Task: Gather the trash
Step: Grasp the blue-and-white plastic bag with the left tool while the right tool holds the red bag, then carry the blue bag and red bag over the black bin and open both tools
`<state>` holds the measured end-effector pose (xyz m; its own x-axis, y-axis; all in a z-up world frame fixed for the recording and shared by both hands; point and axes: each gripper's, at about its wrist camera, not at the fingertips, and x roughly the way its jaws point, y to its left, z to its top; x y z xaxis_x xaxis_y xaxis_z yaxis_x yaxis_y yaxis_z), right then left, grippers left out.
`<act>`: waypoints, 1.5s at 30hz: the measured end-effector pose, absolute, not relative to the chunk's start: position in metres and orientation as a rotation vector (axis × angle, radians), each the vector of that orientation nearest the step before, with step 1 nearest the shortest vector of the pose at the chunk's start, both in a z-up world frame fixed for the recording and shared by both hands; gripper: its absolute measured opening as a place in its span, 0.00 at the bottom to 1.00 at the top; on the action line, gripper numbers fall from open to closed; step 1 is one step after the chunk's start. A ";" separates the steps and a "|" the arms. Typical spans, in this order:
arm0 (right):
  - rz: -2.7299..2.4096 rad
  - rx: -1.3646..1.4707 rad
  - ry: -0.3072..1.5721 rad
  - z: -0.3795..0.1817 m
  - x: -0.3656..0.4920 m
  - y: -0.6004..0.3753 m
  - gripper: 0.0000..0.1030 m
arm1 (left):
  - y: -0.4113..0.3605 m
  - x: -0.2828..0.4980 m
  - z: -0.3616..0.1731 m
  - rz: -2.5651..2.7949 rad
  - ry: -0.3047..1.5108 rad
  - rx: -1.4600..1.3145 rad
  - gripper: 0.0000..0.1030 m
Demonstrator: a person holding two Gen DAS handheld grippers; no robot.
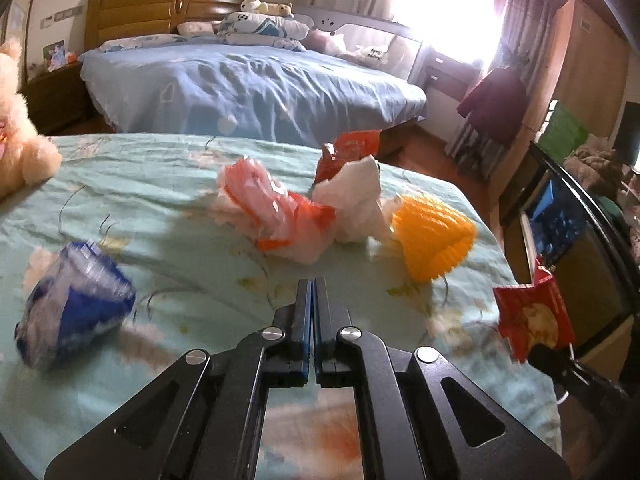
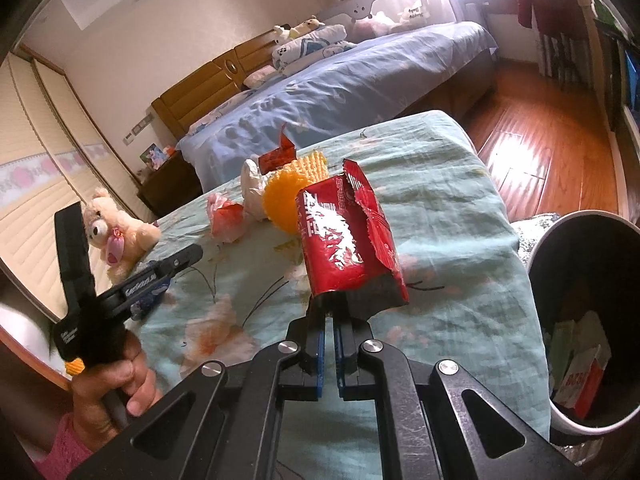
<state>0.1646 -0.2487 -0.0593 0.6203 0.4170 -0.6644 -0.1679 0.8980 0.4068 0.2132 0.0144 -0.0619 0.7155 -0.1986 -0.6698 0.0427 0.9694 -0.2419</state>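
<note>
Gripping a red wrapper [image 2: 348, 236], right fingers [image 2: 331, 312], left fingers [image 1: 312, 284] closed empty, floral bedspread [image 1: 180, 208].

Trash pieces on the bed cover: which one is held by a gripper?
The red snack wrapper, torn open at its top, is pinched in the right gripper; the others lie on the bed cover.

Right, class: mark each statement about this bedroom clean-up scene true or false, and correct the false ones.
1. The right gripper holds a torn red snack wrapper. True.
2. The left gripper holds the crumpled blue and white packet. False: its jaws are shut on nothing; the packet lies on the pale green floral sheet.
3. The dark round bin is empty. False: packaging lies inside.
4. A yellow ribbed foam net lies on the sheet. True.
5. The cream teddy bear is in the bin. False: it sits on the sheet.
</note>
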 end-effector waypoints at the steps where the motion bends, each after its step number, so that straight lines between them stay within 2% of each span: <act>1: 0.343 0.322 0.838 -0.059 0.163 -0.249 0.03 | 0.017 0.208 -0.061 -0.129 0.764 -0.218 0.04; 2: 0.345 0.322 0.837 -0.058 0.162 -0.249 0.03 | 0.020 0.200 -0.060 -0.122 0.768 -0.214 0.08; 4: 0.350 0.322 0.837 -0.058 0.158 -0.248 0.03 | 0.026 0.186 -0.059 -0.096 0.766 -0.201 0.30; 11: 0.397 0.311 0.843 -0.055 0.150 -0.228 0.03 | 0.079 0.143 -0.054 0.006 0.754 -0.212 0.58; 13: 0.408 0.306 0.844 -0.054 0.147 -0.222 0.03 | 0.091 0.135 -0.052 0.040 0.741 -0.178 0.81; 19: 0.424 0.309 0.856 -0.055 0.143 -0.208 0.03 | 0.117 0.148 -0.058 0.092 0.729 -0.103 0.89; 23: 0.426 0.301 0.859 -0.054 0.139 -0.203 0.03 | 0.125 0.170 -0.074 0.078 0.769 -0.070 0.88; 24: 0.426 0.298 0.859 -0.053 0.138 -0.202 0.03 | 0.126 0.174 -0.076 0.068 0.776 -0.070 0.83; 25: 0.425 0.297 0.858 -0.053 0.137 -0.202 0.03 | 0.126 0.176 -0.078 0.059 0.781 -0.071 0.61; 27: 0.421 0.297 0.856 -0.053 0.136 -0.203 0.03 | 0.124 0.181 -0.081 0.036 0.806 -0.065 0.39; 30: 0.418 0.302 0.852 -0.051 0.134 -0.203 0.03 | 0.118 0.178 -0.079 0.020 0.788 -0.037 0.19; 32: 0.418 0.304 0.848 -0.050 0.133 -0.206 0.03 | 0.111 0.173 -0.076 0.017 0.777 -0.023 0.16; 34: 0.416 0.306 0.842 -0.048 0.129 -0.210 0.03 | 0.106 0.169 -0.074 -0.002 0.774 -0.035 0.05; 45: 0.345 0.335 0.828 -0.048 0.114 -0.258 0.03 | 0.043 0.132 -0.056 -0.162 0.748 -0.122 0.05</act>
